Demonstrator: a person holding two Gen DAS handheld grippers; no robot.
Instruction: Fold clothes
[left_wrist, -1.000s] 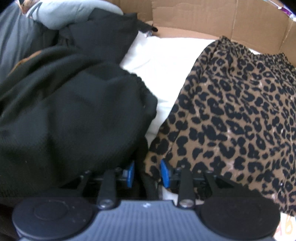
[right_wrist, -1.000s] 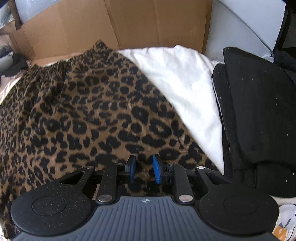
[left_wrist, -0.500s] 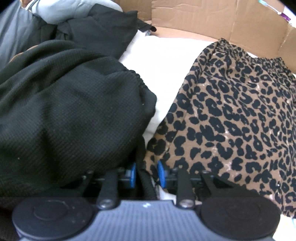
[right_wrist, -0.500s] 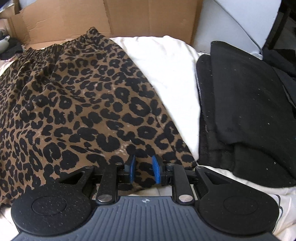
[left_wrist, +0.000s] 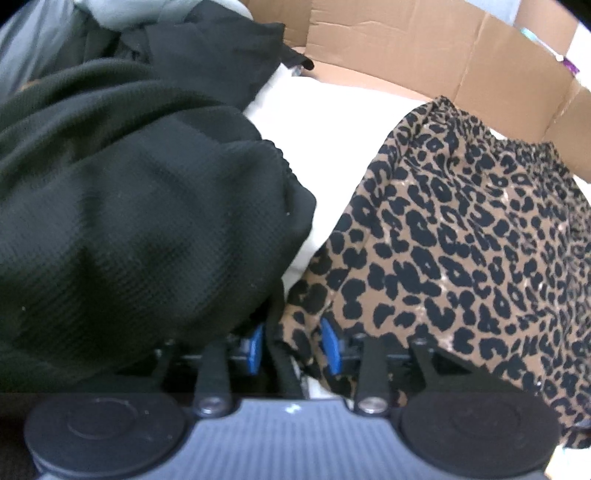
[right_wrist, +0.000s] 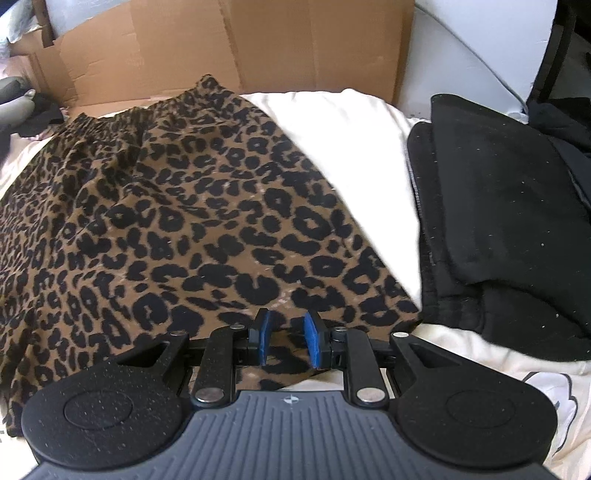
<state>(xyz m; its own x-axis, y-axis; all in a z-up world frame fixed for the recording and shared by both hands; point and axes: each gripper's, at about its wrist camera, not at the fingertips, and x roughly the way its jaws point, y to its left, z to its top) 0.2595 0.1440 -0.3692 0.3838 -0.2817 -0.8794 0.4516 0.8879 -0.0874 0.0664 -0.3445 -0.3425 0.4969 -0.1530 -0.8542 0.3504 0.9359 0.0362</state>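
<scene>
In the left wrist view, a big black knit cloth (left_wrist: 140, 236) hides part of the left gripper (left_wrist: 291, 345). The gripper points down and its jaws are opening, with the corner of the leopard skirt (left_wrist: 461, 251) loose between them.

In the right wrist view, the right gripper (right_wrist: 287, 339) tilts down over the skirt's near edge (right_wrist: 207, 229). I cannot tell if it pinches the cloth. The skirt lies flat on a white sheet (right_wrist: 354, 147), next to folded black clothes (right_wrist: 509, 214).

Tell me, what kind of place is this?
Probably a room at home, maybe a bed being used for sorting laundry. A leopard-print garment lies spread on white bedding, black clothes are piled alongside, and cardboard stands behind.
</scene>
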